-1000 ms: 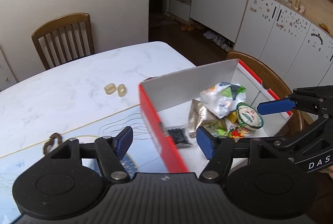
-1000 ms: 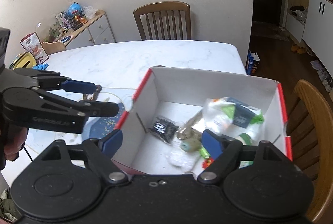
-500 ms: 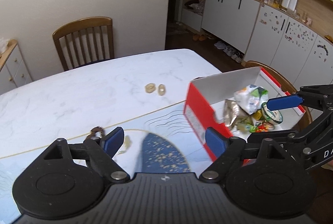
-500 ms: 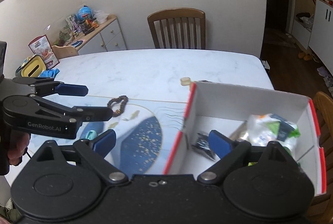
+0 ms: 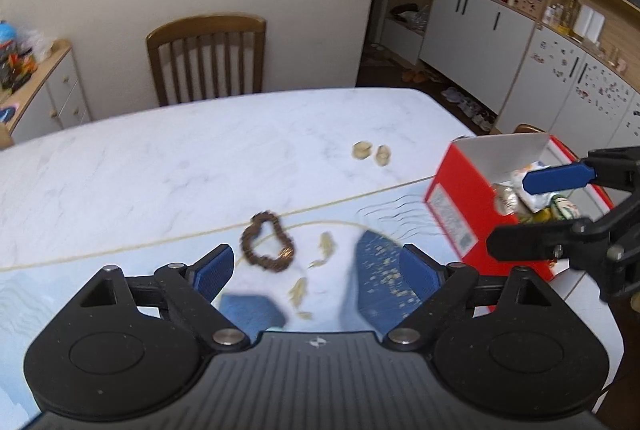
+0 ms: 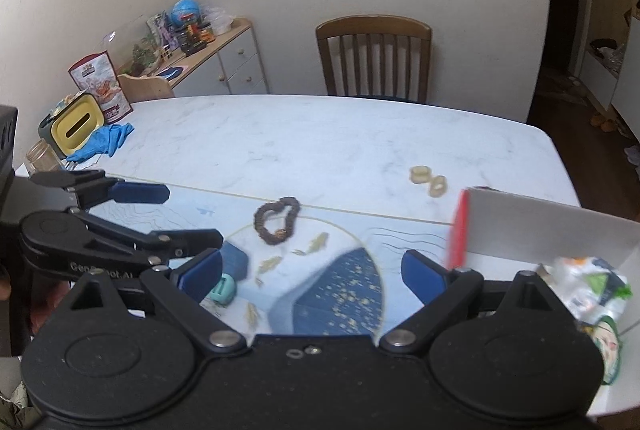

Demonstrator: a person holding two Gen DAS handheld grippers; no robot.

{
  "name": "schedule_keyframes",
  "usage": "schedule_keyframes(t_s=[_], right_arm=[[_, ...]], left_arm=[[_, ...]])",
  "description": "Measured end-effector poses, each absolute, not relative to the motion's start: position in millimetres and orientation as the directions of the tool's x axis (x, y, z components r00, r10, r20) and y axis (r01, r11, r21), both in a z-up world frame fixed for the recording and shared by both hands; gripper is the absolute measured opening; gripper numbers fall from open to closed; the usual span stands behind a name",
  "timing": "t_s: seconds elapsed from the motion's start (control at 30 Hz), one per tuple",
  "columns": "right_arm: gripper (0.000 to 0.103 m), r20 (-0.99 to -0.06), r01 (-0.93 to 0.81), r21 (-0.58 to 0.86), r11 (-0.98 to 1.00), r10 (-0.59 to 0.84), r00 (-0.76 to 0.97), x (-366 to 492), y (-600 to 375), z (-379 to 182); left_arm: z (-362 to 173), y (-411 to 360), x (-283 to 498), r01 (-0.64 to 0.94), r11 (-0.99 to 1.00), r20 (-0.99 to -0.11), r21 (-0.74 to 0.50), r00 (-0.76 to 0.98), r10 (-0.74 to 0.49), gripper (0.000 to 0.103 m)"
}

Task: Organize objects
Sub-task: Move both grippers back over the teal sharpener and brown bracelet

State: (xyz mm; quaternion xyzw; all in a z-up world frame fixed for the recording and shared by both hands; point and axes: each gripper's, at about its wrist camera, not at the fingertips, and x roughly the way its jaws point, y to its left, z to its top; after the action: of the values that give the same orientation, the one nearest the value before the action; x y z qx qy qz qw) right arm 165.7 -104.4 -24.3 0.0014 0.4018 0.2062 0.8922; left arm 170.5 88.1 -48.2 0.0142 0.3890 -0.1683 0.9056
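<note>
Here, brown bead bracelet [image 5: 267, 248] looped flat on mat; left claw [image 5: 318, 268] opening, right claw [image 6: 312, 272] wide, both empty.

Left tongs [image 5: 316, 268]: pitched downward toward tabletop, blue pads [image 5: 211, 272] wide apart, jaws opening, nothing between them. Also visible in right wrist view at left edge [image 6: 182, 214], seen side-on, black linkage arms extended, upper and lower fingers separated. Hand [image 6: 8, 290] grips left tongs body at far left edge, mostly hidden.

Right tongs [image 6: 312, 272]: pitched downward, blue pads [image 6: 424, 276] spread wide, empty. Seen side-on in left wrist view at right edge [image 5: 516, 210], fingers apart, nothing gripped.
</note>
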Motion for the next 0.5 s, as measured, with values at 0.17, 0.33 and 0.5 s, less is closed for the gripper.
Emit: schedule_keyframes(t_s=[0.17,0.33,0.5], right_arm=[[0.096,-0.73,-0.384,0.182,0.905,0.386,0.564,185,-80,-33],[0.096,-0.747,-0.394,0.177,0.902,0.384,0.544,207,-59,-45],[0.096,-0.777,-0.383,0.164,0.909,0.358,0.517,234,-43,-65]], left_arm=[[-69,111,171,0.285,0.952,-0.726,-0.115,0.63,-0.276,0.09],[-91,125,170,0.288,0.95,-0.732,-0.12,0.621,-0.281,0.09],[-117,128,168,0.302,0.949,-0.733,-0.092,0.624,-0.27,0.09]])
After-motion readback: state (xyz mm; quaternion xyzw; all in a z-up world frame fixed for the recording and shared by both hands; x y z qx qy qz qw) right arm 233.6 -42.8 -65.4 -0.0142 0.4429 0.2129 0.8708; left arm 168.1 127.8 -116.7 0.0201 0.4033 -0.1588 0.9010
